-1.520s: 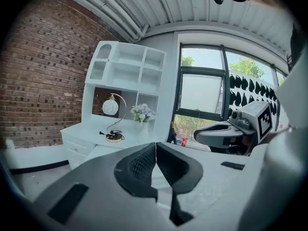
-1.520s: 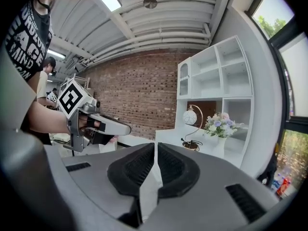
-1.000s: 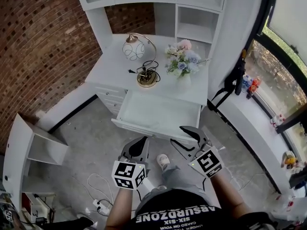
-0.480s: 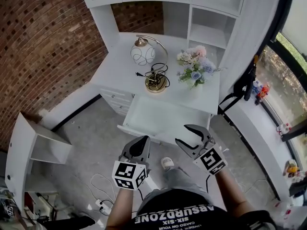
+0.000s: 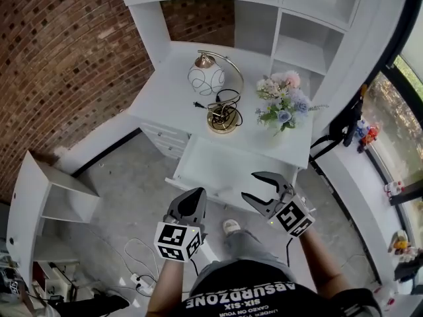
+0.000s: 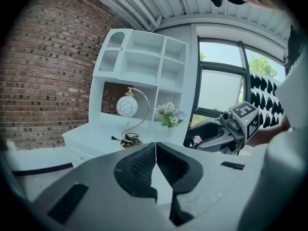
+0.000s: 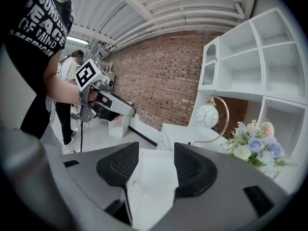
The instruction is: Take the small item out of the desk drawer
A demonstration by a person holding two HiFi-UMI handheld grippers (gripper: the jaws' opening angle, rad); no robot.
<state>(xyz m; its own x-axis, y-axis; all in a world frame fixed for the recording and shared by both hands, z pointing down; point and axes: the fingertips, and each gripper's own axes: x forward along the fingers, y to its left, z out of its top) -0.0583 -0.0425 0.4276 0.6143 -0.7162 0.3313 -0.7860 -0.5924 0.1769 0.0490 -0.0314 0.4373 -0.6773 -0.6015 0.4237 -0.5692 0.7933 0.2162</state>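
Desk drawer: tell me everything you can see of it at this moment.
The desk drawer is a wide, shallow white tray, seemingly painted wood, pulled far out from under the desk top, beside a stack of small shut drawers. Its pale floor looks bare; nothing can be made out lying in it. In the head view the right gripper, its jaws just opening and empty, overlaps its front right corner; contact cannot be judged.

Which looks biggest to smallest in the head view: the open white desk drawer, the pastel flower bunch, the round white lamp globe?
1. open white desk drawer
2. pastel flower bunch
3. round white lamp globe
All share one desk, so nearness hardly matters.
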